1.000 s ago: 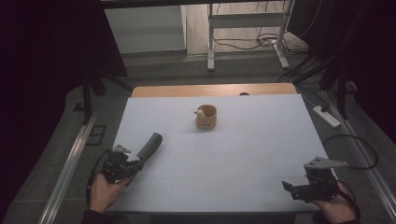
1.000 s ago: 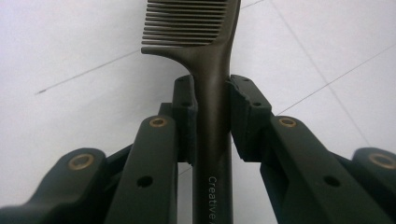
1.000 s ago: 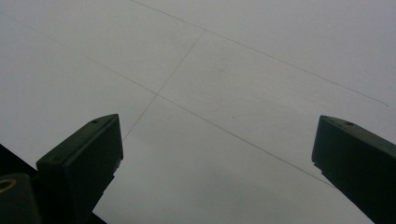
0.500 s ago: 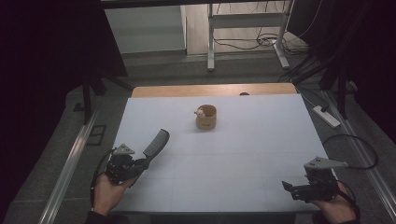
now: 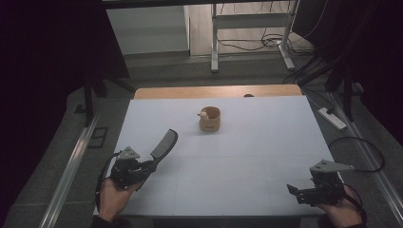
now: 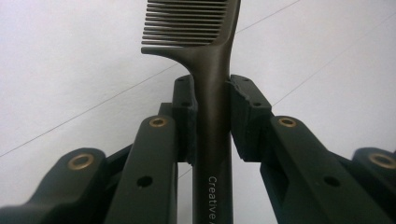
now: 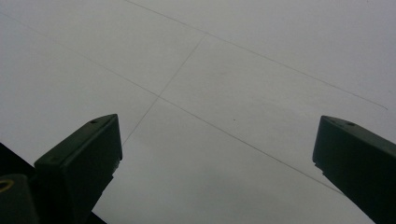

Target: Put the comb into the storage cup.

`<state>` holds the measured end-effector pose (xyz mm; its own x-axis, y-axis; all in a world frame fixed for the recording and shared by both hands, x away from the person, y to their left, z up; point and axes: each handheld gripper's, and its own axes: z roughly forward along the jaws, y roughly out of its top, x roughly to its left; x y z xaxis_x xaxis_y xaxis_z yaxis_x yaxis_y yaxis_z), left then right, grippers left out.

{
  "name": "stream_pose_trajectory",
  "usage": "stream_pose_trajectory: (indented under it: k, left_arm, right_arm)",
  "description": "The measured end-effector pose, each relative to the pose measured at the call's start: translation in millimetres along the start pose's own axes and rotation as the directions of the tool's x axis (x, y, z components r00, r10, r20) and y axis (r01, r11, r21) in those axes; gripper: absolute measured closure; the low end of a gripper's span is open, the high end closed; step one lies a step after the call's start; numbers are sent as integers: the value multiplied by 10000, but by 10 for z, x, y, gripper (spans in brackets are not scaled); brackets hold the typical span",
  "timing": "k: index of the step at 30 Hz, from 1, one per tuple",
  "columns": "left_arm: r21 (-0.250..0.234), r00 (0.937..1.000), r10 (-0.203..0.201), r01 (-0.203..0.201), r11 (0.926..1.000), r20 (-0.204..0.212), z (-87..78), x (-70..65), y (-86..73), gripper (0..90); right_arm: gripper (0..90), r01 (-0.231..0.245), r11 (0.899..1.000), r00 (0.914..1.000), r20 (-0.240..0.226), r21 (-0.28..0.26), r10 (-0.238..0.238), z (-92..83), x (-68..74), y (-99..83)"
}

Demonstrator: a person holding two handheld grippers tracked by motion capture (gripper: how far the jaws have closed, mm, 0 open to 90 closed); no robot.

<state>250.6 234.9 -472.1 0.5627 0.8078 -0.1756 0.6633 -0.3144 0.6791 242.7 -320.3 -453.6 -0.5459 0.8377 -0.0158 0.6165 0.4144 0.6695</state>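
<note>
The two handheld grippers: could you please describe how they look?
Both are black. The left gripper and right gripper each carry a grey three-cornered plate on top and trail a black cable. Brass-coloured rivets mark the left gripper's jaw arms, which end in blocky black pads.

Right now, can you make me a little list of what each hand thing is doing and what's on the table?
left gripper: fingers shut on the dark comb by its handle, teeth end pointing toward the cup
right gripper: fingers wide open, nothing between them
wooden cup: upright near the table's middle, something small and pale at its rim
table: white surface with faint lines
</note>
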Motion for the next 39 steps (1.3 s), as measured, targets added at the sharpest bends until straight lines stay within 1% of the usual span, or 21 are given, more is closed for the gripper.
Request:
stream_pose_trajectory:
  k: [3, 6, 7, 8, 11, 20, 23, 25, 29, 33, 39]
  left_arm:
    - [-128, 9999, -39, 40, 9999, 128, -5, -18, 2, 720]
    - [-204, 9998, 53, -48, 9998, 202, -12, -45, 10, 720]
    - [-285, 9995, 20, -11, 9996, 300, -12, -56, 12, 720]
    - [-285, 9995, 20, -11, 9996, 300, -12, -56, 12, 720]
    - [-433, 9983, 84, -60, 9990, 572, -9, -108, 29, 720]
    - [-674, 9937, 227, -153, 9976, 1098, 4, -227, 72, 720]
    - [-724, 9926, 375, -292, 9969, 1159, 13, -267, 86, 721]
    - [-768, 9914, 410, -316, 9965, 1240, 19, -289, 93, 721]
    - [-782, 9896, 505, -401, 9961, 1349, 33, -332, 107, 720]
    - [-834, 9872, 532, -409, 9957, 1507, 43, -374, 121, 721]
    - [-906, 9840, 665, -520, 9945, 1653, 60, -458, 148, 720]
  right_arm:
    - [14, 25, 10000, 10000, -12, -36, -25, -3, 1, 0]
    - [11, 27, 10000, 10000, -14, -61, -27, -6, 2, 0]
    - [9, 27, 10000, 10000, -19, -67, -27, -6, 2, 0]
    - [8, 30, 10000, 10000, -32, -69, -30, -7, 2, 0]
    - [6, 46, 9999, 10000, -47, -99, -47, -9, 3, 0]
    - [0, 197, 9995, 9997, -149, -241, -200, -22, 13, -2]
    - [0, 253, 9993, 9995, -195, -289, -259, -25, 17, -2]
    - [0, 299, 9991, 9992, -243, -316, -306, -27, 20, -1]
    - [0, 332, 9980, 9989, -307, -537, -349, -36, 25, 2]
    - [0, 402, 9962, 9980, -451, -773, -438, -37, 33, 8]
    - [0, 379, 9938, 9943, -951, -1047, -479, -34, 29, 35]
